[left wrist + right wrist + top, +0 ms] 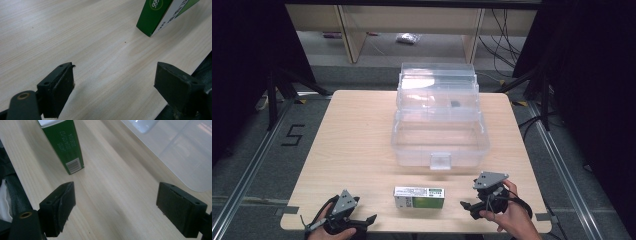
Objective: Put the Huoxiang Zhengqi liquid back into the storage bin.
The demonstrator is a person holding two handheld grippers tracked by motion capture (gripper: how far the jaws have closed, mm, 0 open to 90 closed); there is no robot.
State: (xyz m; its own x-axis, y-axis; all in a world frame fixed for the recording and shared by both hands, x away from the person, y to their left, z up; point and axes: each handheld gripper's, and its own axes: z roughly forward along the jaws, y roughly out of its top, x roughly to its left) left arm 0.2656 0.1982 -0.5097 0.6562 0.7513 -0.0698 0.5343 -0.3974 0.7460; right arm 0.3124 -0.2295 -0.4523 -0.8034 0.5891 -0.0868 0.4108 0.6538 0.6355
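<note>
Item: green-and-white carton (419, 197), lying flat on its long side near the front edge of the table (352, 135), between the two claws and touching neither; just in front of the clear plastic storage box (439, 142), whose lid stands open behind it and whose front latch tab (440, 161) faces the carton. Left claw (364, 221): jaws spread wide and empty, low over the table at the front left corner; in the left gripper view one green corner of the carton sits ahead and to the right of the jaws. Right claw (468, 207): jaws likewise wide apart and holding nothing, pointing toward the carton's right end; in the right gripper view the barcode end lies ahead of the left jaw, off the centre line. Risks, as judged: a one-sided approach would likely push the light carton along the smooth wood rather than seat it between the jaws; closing on a corner instead of flat faces could spin or tip it; a hard squeeze may dent the thin card; the carton rests close to the front edge, so a shove toward the person could send it off; a low lift toward the box may catch the latch tab or front wall and knock the carton loose.
</note>
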